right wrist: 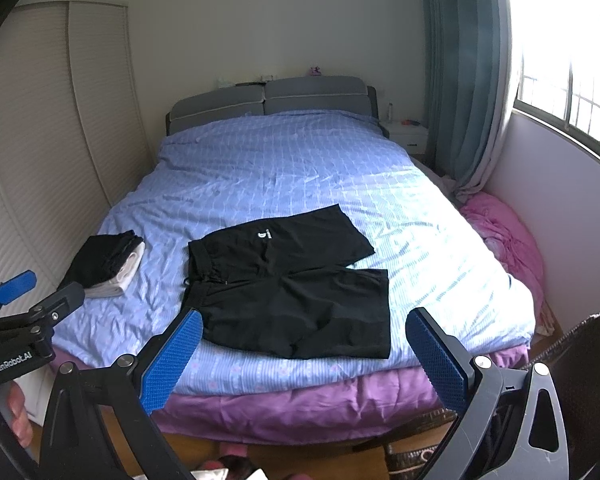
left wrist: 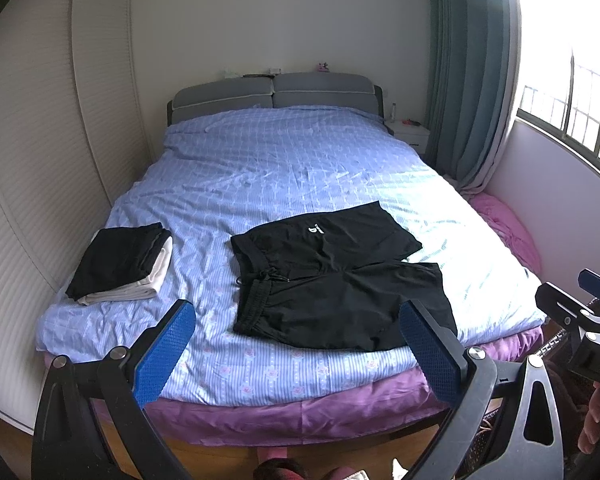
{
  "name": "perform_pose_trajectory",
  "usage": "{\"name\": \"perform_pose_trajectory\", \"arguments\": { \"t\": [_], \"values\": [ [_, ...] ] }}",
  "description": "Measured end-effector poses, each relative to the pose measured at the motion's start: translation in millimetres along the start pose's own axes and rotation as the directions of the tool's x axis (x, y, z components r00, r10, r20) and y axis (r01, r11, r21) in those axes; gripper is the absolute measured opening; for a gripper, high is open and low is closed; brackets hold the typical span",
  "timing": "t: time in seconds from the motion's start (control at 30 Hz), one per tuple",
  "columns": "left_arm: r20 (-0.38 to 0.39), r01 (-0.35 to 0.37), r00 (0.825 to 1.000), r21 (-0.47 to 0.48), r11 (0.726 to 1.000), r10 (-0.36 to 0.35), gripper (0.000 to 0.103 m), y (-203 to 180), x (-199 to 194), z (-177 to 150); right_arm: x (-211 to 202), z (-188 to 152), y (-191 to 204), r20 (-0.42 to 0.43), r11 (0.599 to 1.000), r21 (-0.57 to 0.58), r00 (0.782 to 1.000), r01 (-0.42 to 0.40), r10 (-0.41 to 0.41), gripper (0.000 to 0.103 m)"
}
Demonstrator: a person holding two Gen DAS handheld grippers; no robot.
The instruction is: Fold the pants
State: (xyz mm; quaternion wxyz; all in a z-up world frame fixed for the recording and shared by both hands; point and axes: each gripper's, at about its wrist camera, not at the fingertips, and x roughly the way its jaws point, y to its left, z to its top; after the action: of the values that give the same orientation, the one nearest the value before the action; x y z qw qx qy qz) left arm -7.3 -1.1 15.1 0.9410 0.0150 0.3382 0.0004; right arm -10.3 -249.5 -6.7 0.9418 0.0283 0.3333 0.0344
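Black shorts (left wrist: 336, 280) lie spread flat on the blue checked bed cover (left wrist: 284, 168), waistband to the left, both legs pointing right; they also show in the right wrist view (right wrist: 288, 284). My left gripper (left wrist: 296, 320) is open and empty, held above the foot of the bed in front of the shorts. My right gripper (right wrist: 304, 328) is open and empty, also short of the bed's near edge. Each gripper shows at the edge of the other's view.
A stack of folded black and white clothes (left wrist: 120, 264) sits on the bed's left side. A white louvred wardrobe (left wrist: 40, 152) stands left. A pink blanket (left wrist: 508, 228) lies between bed and window wall. A purple sheet (left wrist: 300, 404) hangs at the bed's foot.
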Motion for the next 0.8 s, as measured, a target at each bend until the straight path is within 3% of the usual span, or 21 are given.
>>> {"name": "perform_pose_trajectory", "arguments": {
  "t": [0.8],
  "values": [
    [0.004, 0.001, 1.000, -0.003, 1.000, -0.001, 0.103, 2.3, -0.5, 2.0, -0.4, 1.0, 0.4, -0.003, 1.000, -0.006, 1.000, -0.010, 0.010, 0.103]
  ]
}}
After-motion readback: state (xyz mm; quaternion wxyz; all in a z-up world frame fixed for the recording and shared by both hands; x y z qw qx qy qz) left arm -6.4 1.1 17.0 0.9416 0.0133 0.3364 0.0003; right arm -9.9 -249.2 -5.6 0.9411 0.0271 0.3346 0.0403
